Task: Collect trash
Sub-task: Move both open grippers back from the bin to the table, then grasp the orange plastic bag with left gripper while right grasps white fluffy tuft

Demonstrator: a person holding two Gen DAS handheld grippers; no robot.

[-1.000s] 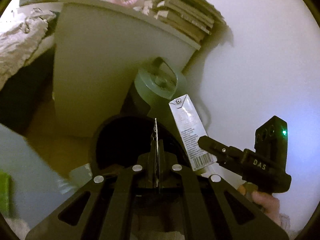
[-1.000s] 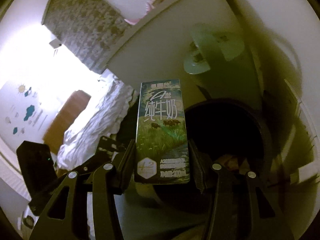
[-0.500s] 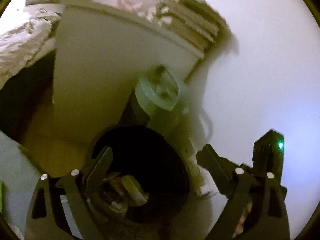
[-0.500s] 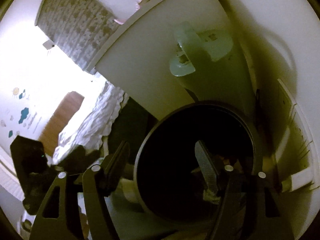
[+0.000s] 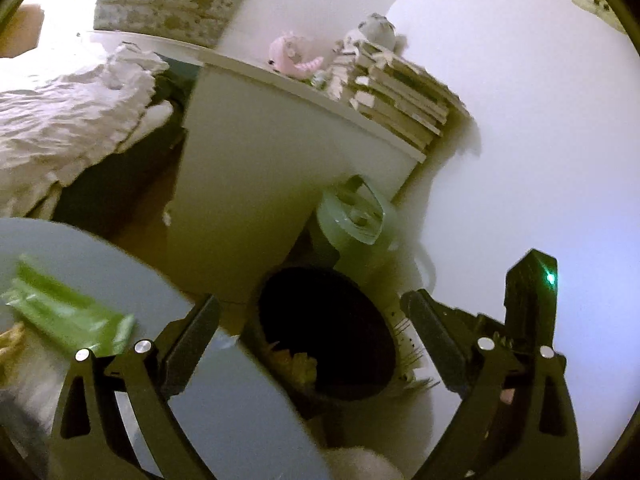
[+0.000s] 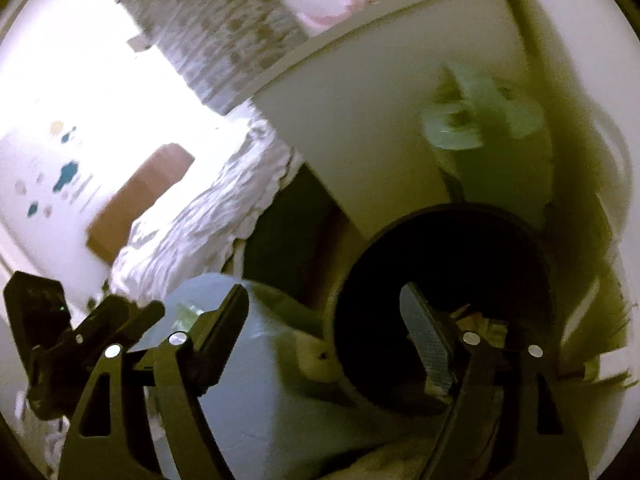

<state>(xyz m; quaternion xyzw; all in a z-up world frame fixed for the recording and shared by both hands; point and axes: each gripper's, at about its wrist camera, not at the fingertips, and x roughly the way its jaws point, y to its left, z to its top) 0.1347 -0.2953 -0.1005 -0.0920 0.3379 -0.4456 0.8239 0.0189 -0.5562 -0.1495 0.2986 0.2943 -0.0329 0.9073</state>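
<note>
Left gripper (image 5: 310,332): my jaws just spread, empty.
Right gripper (image 6: 324,320): just spreading, empty.
Trash bin (image 5: 352,390): beyond both grippers, scraps inside.
Green wrapper (image 5: 68,312): on tabletop (image 5: 240,420), left of my left gripper.

Both tools, left (image 5: 310,334) and right (image 6: 324,324), just opened, jaws empty

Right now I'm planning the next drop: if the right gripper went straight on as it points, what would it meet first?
Probably the black bin: the open, empty right gripper aims near its left rim, though depth is unclear.

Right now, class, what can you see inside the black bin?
Inside the black bin, some crumpled yellowish scraps lie near the bottom. The rest of the inside is too dark, and its near wall hides the lower part, so nothing more can be identified.
</note>
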